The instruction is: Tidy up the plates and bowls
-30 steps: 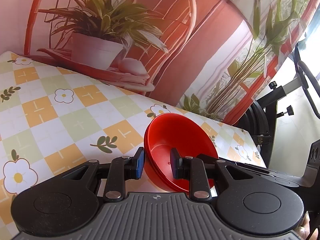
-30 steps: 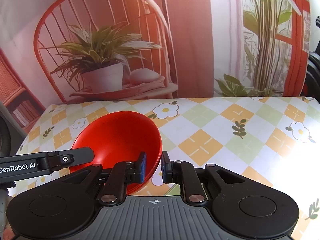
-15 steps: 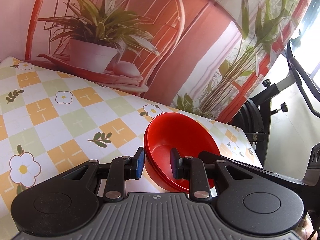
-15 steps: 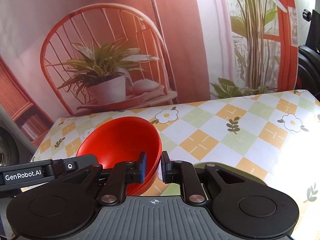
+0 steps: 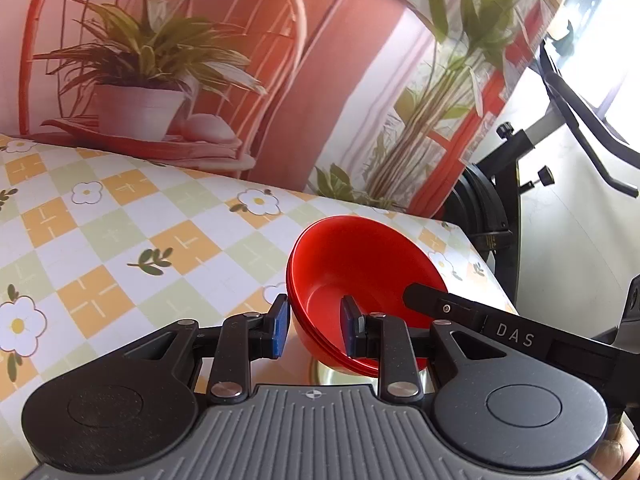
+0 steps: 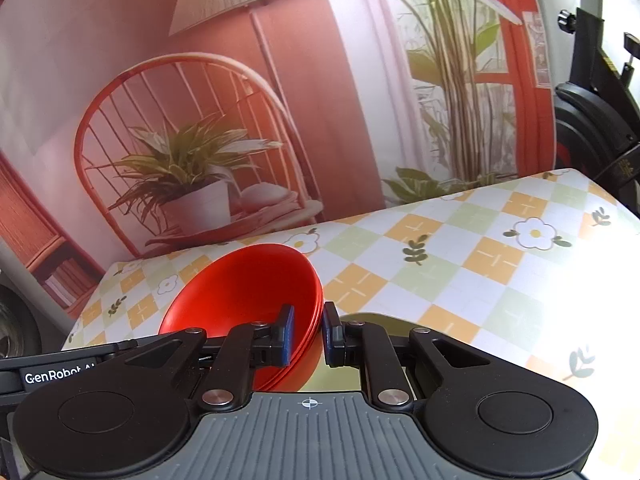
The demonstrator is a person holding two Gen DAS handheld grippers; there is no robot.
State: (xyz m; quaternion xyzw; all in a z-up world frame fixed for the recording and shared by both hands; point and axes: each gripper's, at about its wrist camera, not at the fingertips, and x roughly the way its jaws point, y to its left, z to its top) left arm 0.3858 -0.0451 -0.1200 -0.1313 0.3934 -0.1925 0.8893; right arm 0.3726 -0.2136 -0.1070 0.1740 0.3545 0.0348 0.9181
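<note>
Bowls: a nested stack of red bowls (image 5: 360, 280) is held tilted above the checked floral surface (image 5: 120, 248), gripped from opposite sides. Left gripper (image 5: 313, 329) straddles one rim, one pad inside and one outside; whether it pinches cannot be told. Right gripper (image 6: 307, 335) is clenched on the opposite rim. The two-sided hold presumably steadies the stack. A pale, shiny object (image 6: 352, 376) beneath is only partly visible, possibly a plate.
</note>
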